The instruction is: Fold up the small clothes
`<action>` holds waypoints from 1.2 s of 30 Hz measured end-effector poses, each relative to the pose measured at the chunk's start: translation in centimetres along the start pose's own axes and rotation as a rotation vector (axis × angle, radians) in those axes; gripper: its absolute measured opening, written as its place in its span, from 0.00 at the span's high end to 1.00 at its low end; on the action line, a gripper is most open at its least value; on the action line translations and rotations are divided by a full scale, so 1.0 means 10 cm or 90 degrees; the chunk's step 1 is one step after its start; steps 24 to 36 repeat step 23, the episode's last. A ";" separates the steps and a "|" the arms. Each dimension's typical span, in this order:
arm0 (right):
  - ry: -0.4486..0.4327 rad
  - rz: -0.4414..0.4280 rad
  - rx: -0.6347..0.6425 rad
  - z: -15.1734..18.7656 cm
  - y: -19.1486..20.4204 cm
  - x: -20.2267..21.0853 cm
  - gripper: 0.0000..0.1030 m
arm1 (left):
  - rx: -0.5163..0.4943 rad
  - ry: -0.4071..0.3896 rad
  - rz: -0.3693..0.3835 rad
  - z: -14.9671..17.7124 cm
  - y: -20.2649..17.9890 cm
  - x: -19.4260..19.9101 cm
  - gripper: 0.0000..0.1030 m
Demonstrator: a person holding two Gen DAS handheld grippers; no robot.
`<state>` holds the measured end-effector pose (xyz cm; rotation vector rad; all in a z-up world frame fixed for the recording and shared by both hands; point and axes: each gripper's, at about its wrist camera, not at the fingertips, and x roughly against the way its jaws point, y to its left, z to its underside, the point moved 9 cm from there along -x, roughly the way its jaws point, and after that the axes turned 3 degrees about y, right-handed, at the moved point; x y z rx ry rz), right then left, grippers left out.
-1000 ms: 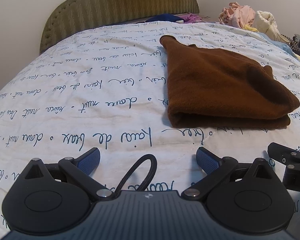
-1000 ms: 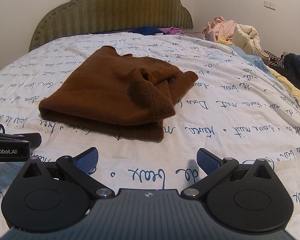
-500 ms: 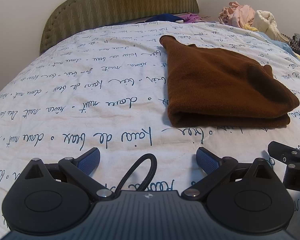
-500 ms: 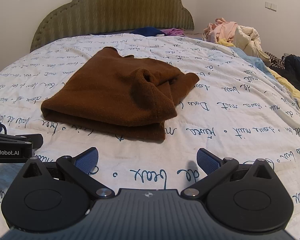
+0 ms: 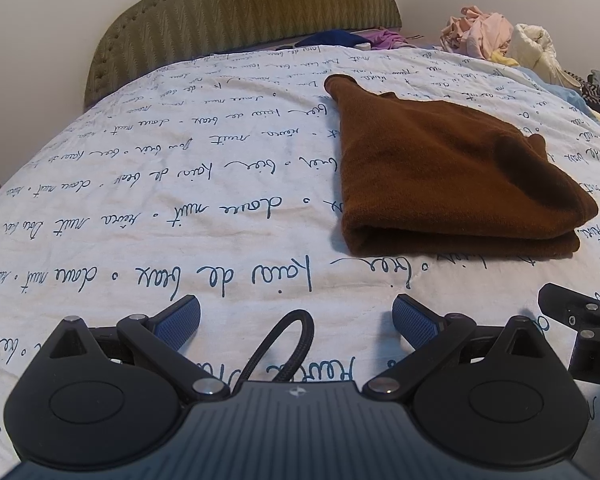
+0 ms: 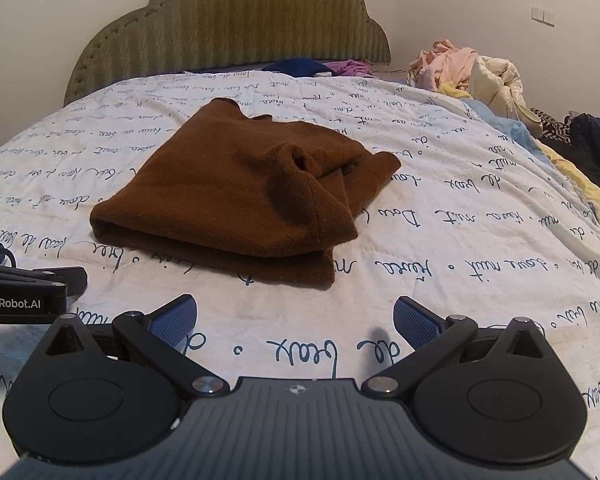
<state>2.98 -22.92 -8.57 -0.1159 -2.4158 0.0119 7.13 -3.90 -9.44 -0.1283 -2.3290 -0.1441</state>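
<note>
Only the right view shows the sweater's point(image 6: 236, 196) rumpled opening and "GenRobot.AI" on the left tool point(image 5: 296, 314). Both tools gape wide, empty; right tool point(image 6: 295, 314).

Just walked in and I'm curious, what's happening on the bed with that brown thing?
A person holds a two-finger gripper in each hand, folding small clothes. The brown garment lies folded in layers on the script-printed bedspread. The left gripper and right gripper are both open, short of the garment, touching nothing. Unfolded clothes are heaped by the headboard.
</note>
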 end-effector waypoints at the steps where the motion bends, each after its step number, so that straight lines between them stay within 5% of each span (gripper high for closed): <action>1: 0.000 0.000 0.000 0.00 0.00 0.00 0.00 | 0.000 0.000 0.000 0.00 0.01 0.01 0.00; 36: -0.001 -0.004 0.003 0.00 0.02 0.03 0.00 | 0.008 -0.009 0.002 -0.03 0.06 0.06 0.00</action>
